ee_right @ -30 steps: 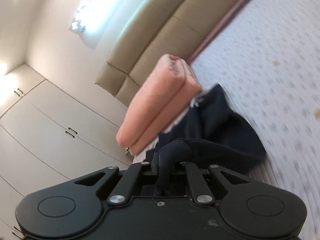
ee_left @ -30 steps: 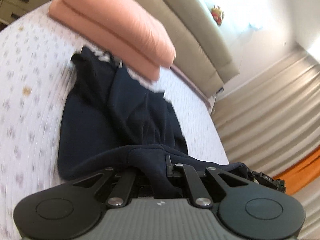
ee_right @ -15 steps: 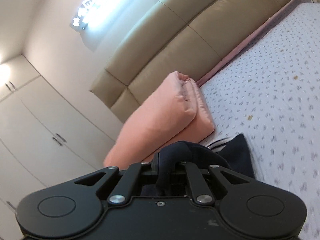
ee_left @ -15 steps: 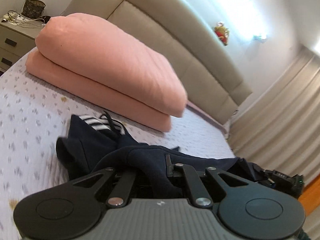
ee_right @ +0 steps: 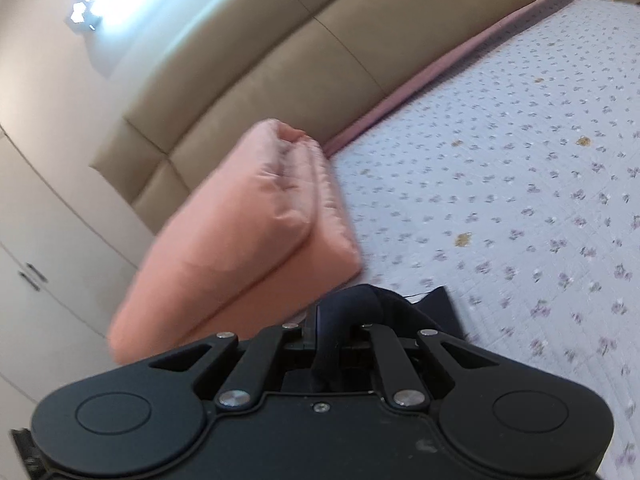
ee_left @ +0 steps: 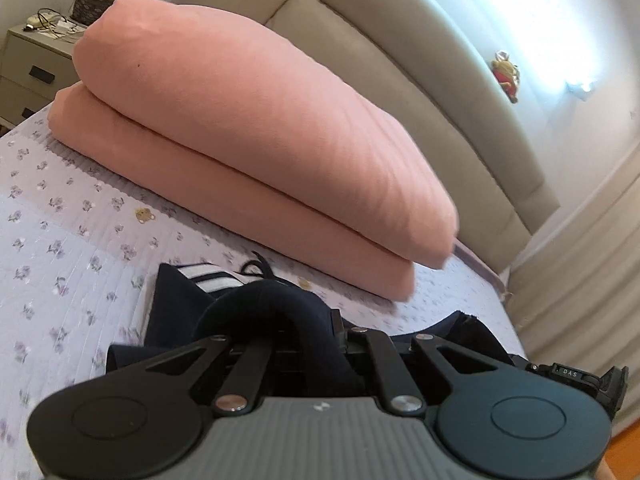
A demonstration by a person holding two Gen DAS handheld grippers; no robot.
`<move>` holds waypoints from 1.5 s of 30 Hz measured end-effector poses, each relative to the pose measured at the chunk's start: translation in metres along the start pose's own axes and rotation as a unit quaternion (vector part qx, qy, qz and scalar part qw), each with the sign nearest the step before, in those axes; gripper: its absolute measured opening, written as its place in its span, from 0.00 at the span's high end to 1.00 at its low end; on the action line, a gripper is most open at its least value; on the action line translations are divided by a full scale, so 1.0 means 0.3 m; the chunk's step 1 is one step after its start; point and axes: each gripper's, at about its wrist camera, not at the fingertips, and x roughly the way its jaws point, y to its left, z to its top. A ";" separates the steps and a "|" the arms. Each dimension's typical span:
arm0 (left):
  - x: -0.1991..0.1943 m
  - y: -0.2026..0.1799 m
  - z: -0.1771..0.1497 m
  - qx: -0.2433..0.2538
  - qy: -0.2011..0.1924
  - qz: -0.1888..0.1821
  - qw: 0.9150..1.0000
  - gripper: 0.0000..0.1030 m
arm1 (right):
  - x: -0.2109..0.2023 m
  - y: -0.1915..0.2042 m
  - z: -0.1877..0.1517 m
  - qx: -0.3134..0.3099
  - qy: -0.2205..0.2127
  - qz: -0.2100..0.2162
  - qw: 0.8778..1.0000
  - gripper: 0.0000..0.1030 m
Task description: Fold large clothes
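Quick take on the navy garment (ee_left: 256, 304): it's soft, floppy knit w/ zero stiffness, so it droops and bunches wherever it isn't held. Looks light-ish but there's a lot of cloth, so the free part prob drags on the bed (ee_left: 60, 248) instead of lifting clean. Not fragile, not slippery imo, fabric should stay put in a pinch.

Left tool (ee_left: 308, 360) is clamped tight on a thick roll of the dark cloth, which humps up over the jaws. Right tool (ee_right: 332, 344) same deal, squeezed down on a fold of it. Rest of the garment lies on the flowered bed cover right in front of the tools, white-striped bit (ee_left: 208, 276) showing at the far edge, just short of the folded pink duvet (ee_left: 248, 140).

Where to grab: edges/corners or a seam, two pts well apart, so the cloth hangs flat btw them. Grabbing a wad mid-panel just gives a lump. Can't tell which part of the garment each tool has atm, too bunched.
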 end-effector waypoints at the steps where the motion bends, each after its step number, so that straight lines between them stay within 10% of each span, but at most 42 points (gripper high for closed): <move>1: 0.026 0.014 -0.004 -0.003 0.000 0.007 1.000 0.93 | 0.031 -0.011 -0.006 -0.002 0.004 -0.006 1.000 0.92; 4: 0.096 0.051 -0.022 -0.003 0.011 0.032 0.999 0.90 | 0.108 -0.026 -0.031 -0.031 0.021 -0.033 0.999 0.84; 8: 0.060 0.034 -0.075 0.058 0.014 0.023 0.998 0.62 | 0.051 -0.001 -0.085 -0.100 -0.008 -0.040 0.994 0.15; 11: -0.034 -0.037 -0.148 0.169 0.013 0.006 0.986 0.37 | -0.048 0.061 -0.175 -0.218 -0.040 -0.020 0.975 0.15; 19: 0.094 -0.169 -0.340 0.351 0.104 0.043 0.930 0.42 | 0.095 0.219 -0.474 -0.399 0.061 0.008 0.915 0.15; 26: 0.349 -0.197 -0.262 0.340 0.061 0.116 0.931 0.25 | 0.331 0.228 -0.413 -0.352 0.055 -0.052 0.933 0.07; 28: 0.401 -0.174 -0.239 0.341 0.018 0.157 0.927 0.06 | 0.372 0.203 -0.370 -0.320 0.046 -0.061 0.944 0.00; 31: 0.431 -0.085 -0.194 0.279 -0.006 0.158 0.947 0.00 | 0.404 0.164 -0.333 -0.313 0.015 -0.081 0.946 0.00; 35: 0.403 -0.018 -0.162 0.238 -0.019 0.135 0.962 0.00 | 0.393 0.028 -0.258 -0.197 0.015 -0.066 0.978 0.01; 39: 0.371 0.049 -0.111 0.208 -0.017 0.130 0.969 0.00 | 0.341 -0.015 -0.240 -0.235 0.013 -0.078 0.969 0.01; 42: 0.362 0.092 -0.061 0.179 0.002 0.197 0.964 0.00 | 0.292 -0.021 -0.225 -0.235 0.021 -0.115 0.965 0.01; 45: 0.263 0.096 -0.021 0.174 0.006 0.165 0.971 0.08 | 0.214 0.042 -0.217 -0.257 0.015 -0.132 0.957 0.01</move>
